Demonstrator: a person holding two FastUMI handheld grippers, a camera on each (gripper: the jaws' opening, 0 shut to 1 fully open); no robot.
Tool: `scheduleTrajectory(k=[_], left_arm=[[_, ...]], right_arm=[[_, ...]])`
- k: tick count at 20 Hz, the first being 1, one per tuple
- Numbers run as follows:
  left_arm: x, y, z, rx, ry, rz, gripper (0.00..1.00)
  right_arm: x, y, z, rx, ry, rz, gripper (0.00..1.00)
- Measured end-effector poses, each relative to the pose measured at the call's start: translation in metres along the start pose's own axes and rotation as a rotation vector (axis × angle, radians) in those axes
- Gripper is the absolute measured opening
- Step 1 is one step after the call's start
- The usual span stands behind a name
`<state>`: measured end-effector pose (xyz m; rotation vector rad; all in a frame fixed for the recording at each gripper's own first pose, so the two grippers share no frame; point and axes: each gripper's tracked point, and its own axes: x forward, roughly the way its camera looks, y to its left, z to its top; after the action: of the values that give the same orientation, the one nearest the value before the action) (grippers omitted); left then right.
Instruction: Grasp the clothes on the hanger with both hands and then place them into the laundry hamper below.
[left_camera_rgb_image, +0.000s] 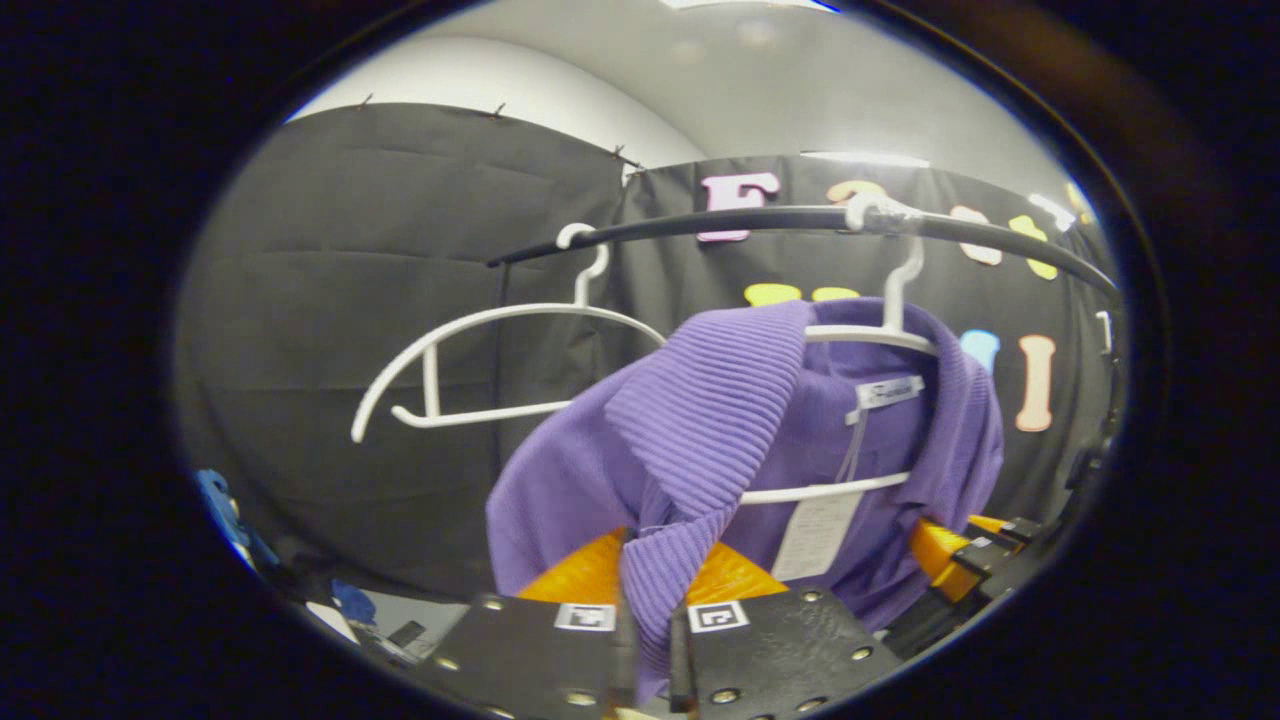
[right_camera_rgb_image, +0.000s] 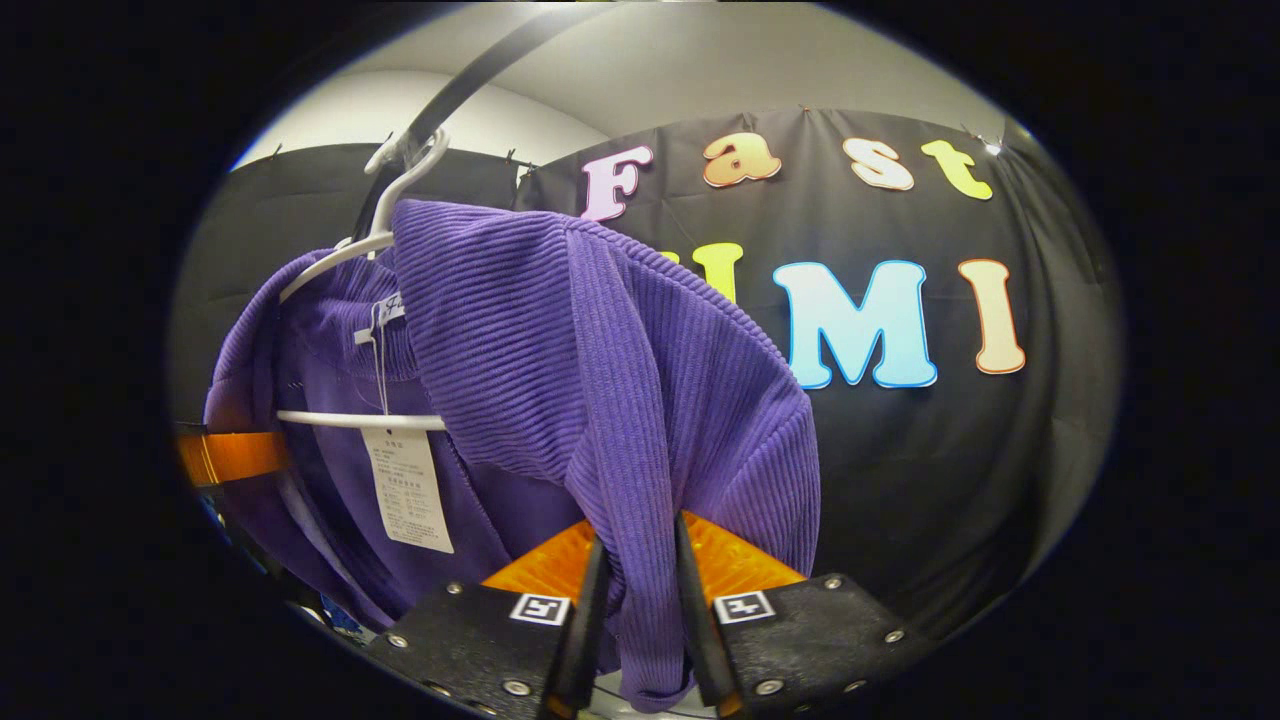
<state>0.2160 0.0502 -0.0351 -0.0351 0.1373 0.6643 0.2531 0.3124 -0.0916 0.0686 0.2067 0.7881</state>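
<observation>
A purple ribbed sweater (left_camera_rgb_image: 700, 420) hangs on a white hanger (left_camera_rgb_image: 880, 335) from a dark rail (left_camera_rgb_image: 800, 217). In the left gripper view my left gripper (left_camera_rgb_image: 650, 640) is shut on a fold of the sweater's near shoulder, the cloth pinched between both fingers. In the right gripper view the sweater (right_camera_rgb_image: 560, 380) drapes over the same white hanger (right_camera_rgb_image: 340, 255), and my right gripper (right_camera_rgb_image: 640, 620) is shut on a hanging fold of its other shoulder. The right gripper (left_camera_rgb_image: 965, 555) also shows past the sweater at the lower right of the left gripper view. A paper tag (right_camera_rgb_image: 408, 490) dangles inside the collar.
An empty white hanger (left_camera_rgb_image: 480, 370) hangs on the rail to the left of the sweater. Black cloth walls stand close behind. Blue items (left_camera_rgb_image: 225, 510) lie low at the left edge of the left gripper view.
</observation>
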Motion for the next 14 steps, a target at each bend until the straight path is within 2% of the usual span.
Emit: scheduleTrajectory(k=[1, 2, 3, 4, 5, 6, 8, 9, 10, 11, 12, 13, 14], left_arm=[[-0.002, -0.009, -0.002, -0.022, 0.008, -0.046, 0.19], [-0.003, -0.016, -0.004, -0.033, 0.017, -0.075, 0.13], [-0.007, -0.023, -0.006, -0.045, 0.017, -0.115, 0.17], [-0.008, -0.017, -0.006, -0.049, 0.016, -0.120, 0.20], [-0.010, -0.019, -0.006, -0.065, 0.014, -0.143, 0.10], [-0.013, -0.021, -0.007, -0.065, 0.015, -0.155, 0.10], [-0.018, -0.024, -0.003, -0.057, 0.004, -0.165, 0.03], [-0.025, -0.026, 0.001, -0.061, 0.002, -0.173, 0.03], [-0.031, -0.026, 0.006, -0.067, -0.002, -0.183, 0.10], [-0.040, -0.025, 0.011, -0.070, -0.010, -0.194, 0.02], [-0.047, -0.023, 0.019, -0.065, -0.024, -0.201, 0.09], [-0.052, -0.021, 0.027, -0.055, -0.038, -0.210, 0.02], [-0.056, -0.019, 0.035, -0.044, -0.048, -0.219, 0.09]], right_arm=[[0.000, -0.002, 0.002, 0.013, -0.005, 0.005, 0.23], [0.001, -0.004, 0.004, 0.024, -0.011, 0.016, 0.14], [0.000, -0.002, 0.005, 0.035, -0.013, 0.041, 0.10], [0.000, 0.003, 0.002, 0.051, -0.006, 0.071, 0.08], [-0.001, 0.006, 0.000, 0.072, -0.001, 0.096, 0.04], [-0.002, 0.003, 0.003, 0.092, 0.000, 0.116, 0.01], [0.000, -0.005, 0.006, 0.101, -0.004, 0.123, 0.00], [-0.002, -0.010, 0.008, 0.094, -0.009, 0.113, 0.00], [-0.006, -0.010, 0.009, 0.085, -0.015, 0.104, 0.00], [-0.010, -0.012, 0.011, 0.080, -0.018, 0.095, 0.00], [-0.016, -0.011, 0.012, 0.078, -0.021, 0.086, 0.00], [-0.018, -0.014, 0.013, 0.077, -0.024, 0.074, 0.00], [-0.019, -0.015, 0.015, 0.082, -0.027, 0.062, 0.00]])
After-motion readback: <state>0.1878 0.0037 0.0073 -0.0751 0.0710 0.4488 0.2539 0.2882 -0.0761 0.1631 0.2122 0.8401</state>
